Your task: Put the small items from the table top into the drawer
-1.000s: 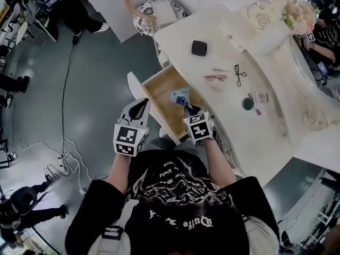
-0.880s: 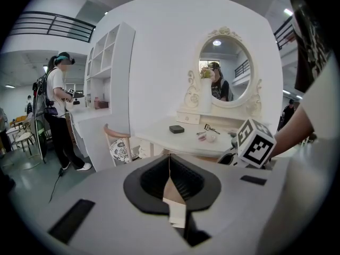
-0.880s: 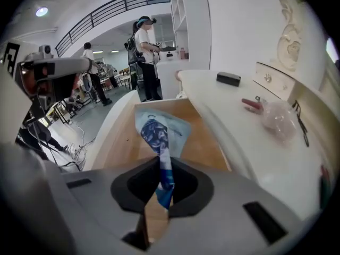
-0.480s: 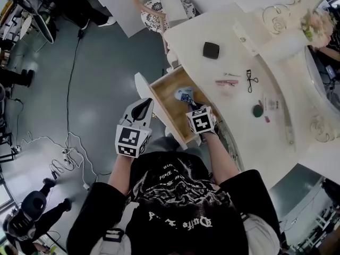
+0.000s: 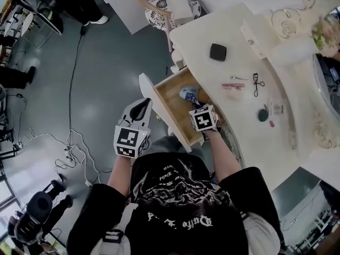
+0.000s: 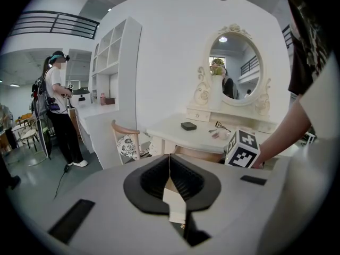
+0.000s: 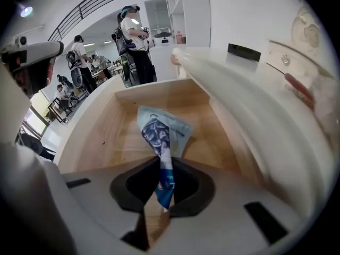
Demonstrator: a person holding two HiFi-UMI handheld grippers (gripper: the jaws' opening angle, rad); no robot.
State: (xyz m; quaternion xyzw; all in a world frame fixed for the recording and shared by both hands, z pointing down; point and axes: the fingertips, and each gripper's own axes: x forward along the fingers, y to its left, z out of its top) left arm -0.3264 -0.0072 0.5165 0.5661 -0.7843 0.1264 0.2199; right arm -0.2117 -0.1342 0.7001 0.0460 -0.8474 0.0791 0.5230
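Cream-white curved dressing table (image 5: 241, 134) is seen from above, with a pale wooden drawer (image 5: 171, 101) pulled open at its near edge. The left gripper (image 5: 140, 107) is held off the table, beside the drawer front, over the grey floor; its jaws are pressed together with nothing between them (image 6: 170, 180). The right gripper (image 5: 195, 102) is pointed steeply down into the drawer, clenched on a crumpled blue-and-white sachet (image 7: 159, 130). The sachet (image 5: 187, 93) is hung over the drawer's wooden bottom; contact with the wood cannot be told. A black square compact (image 5: 218, 52), a black eyelash curler (image 5: 258, 84), a pink stick-like item (image 5: 232, 86) and a small dark green round item (image 5: 263, 115) are left on the table top, well apart from the drawer.
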